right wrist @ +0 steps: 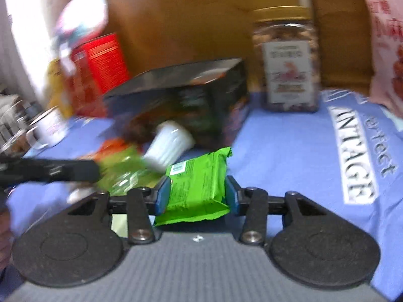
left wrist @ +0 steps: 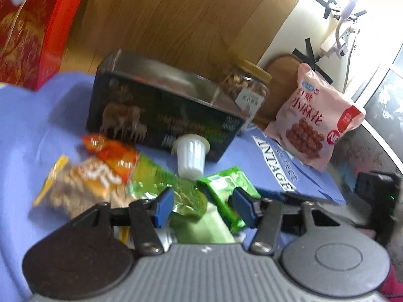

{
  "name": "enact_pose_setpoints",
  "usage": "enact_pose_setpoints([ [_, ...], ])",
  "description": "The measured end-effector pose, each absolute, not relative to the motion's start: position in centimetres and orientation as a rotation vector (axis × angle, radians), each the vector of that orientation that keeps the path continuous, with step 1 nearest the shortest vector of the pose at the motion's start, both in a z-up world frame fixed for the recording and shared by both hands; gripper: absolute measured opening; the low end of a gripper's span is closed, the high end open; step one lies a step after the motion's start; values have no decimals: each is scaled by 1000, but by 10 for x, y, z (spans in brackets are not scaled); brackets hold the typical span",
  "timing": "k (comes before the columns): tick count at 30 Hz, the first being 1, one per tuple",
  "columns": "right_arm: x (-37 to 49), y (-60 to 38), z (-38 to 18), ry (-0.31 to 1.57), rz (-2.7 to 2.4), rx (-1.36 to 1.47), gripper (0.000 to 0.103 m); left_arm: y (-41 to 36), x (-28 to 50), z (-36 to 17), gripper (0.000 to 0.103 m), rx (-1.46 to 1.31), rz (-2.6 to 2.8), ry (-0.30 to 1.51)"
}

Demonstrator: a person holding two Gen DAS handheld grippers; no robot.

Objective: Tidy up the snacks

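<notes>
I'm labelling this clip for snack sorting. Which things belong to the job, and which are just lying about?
Job:
green packet, between right claw fingers
white cup
orange packet
pink bag
nut jar

Lying about:
blue cloth
socket

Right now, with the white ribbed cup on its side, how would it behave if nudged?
The white ribbed cup would probably roll in a curve, since it tapers. It looks light and thin-walled. The dark box right behind would likely stop it.
</notes>
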State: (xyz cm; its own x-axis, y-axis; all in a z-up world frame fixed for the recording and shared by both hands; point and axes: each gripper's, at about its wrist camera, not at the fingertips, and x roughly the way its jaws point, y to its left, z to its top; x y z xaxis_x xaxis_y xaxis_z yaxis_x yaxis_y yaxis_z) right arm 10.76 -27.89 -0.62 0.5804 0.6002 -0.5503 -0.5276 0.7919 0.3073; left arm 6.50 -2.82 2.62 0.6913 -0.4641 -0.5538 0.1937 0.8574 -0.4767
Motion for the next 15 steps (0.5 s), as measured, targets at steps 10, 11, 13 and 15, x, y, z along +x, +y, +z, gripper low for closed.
enact_pose_setpoints([
  [10,29,-303,-9,671,774,84,62,-61,50,42,53,-349,-512,727],
  [11,23,-301,-8,659,762,45,71,-66,51,41,55,-349,-526,741],
  [13,15,-295,-7,630,734,-49,73,-76,53,39,63,-336,-532,766],
  [15,18,-290,-9,616,722,-118,73,-85,54,33,69,-299,-497,791],
])
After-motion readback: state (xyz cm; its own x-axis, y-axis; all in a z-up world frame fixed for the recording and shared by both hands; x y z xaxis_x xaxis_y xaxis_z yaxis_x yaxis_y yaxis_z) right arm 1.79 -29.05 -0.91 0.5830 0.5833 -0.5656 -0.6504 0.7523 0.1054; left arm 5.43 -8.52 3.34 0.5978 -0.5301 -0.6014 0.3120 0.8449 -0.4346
